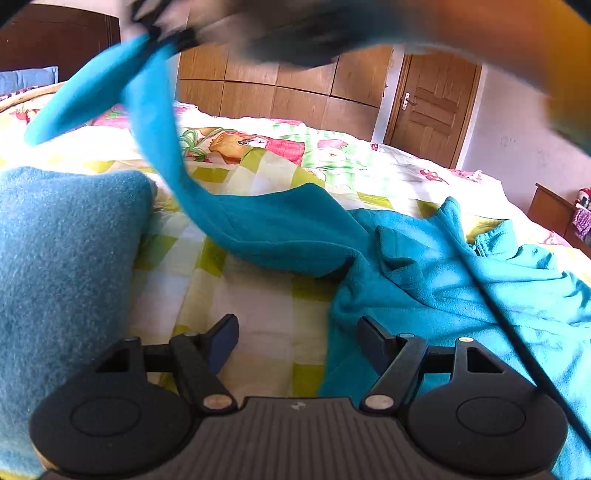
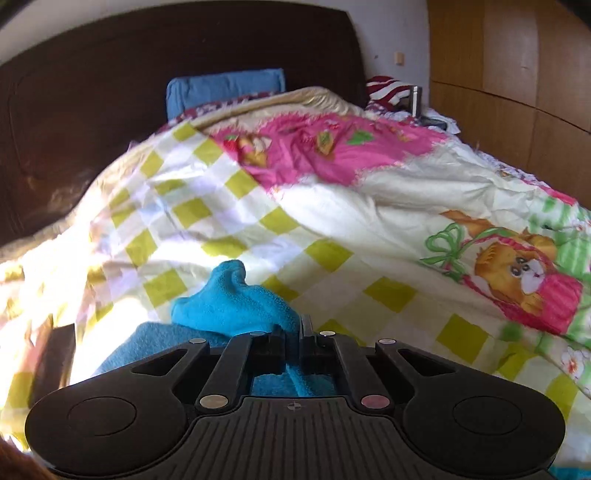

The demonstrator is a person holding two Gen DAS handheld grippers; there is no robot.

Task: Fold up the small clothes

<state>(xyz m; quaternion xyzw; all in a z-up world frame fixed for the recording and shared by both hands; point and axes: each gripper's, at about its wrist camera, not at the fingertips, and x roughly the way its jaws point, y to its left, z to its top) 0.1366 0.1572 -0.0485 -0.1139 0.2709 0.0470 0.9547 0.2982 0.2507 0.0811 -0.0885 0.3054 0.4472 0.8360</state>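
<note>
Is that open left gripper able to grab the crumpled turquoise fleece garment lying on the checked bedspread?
Probably yes. The left gripper is open and empty, and the turquoise fleece garment lies right by one finger, nothing between. A thin black cable crosses it further off.

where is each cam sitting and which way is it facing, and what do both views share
Left wrist: sits on the left gripper, whose jaws stand open, looking down over the quilt toward the wardrobe and door; the blurred right gripper crosses above, lifting part of the turquoise fleece garment.
Right wrist: sits on the right gripper, shut on the garment's edge, facing the dark headboard and blue pillow.
Shared: garment, quilt, pillow, headboard, wardrobe.
</note>
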